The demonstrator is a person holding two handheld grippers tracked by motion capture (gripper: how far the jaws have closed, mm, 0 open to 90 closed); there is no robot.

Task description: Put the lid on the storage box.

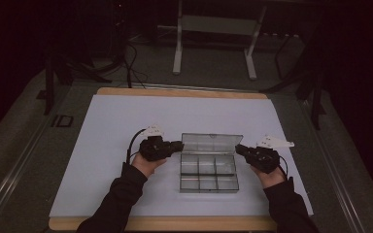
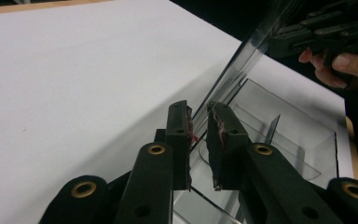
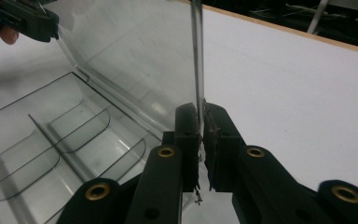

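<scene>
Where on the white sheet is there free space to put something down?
Free: the wide strip of white sheet behind the clear compartment box, and the near strip before it. Crowded: beside the box, where the left gripper and right gripper grip its raised lid.

A box (image 1: 208,174) sits on a sheet (image 1: 107,145) covering the table (image 1: 175,223), between the two grippers. Its lid (image 1: 211,143) stands up at the far side. The left gripper (image 1: 177,146) meets the lid's left edge, the right gripper (image 1: 239,148) its right edge. Beyond the table stands a frame (image 1: 213,24).
</scene>
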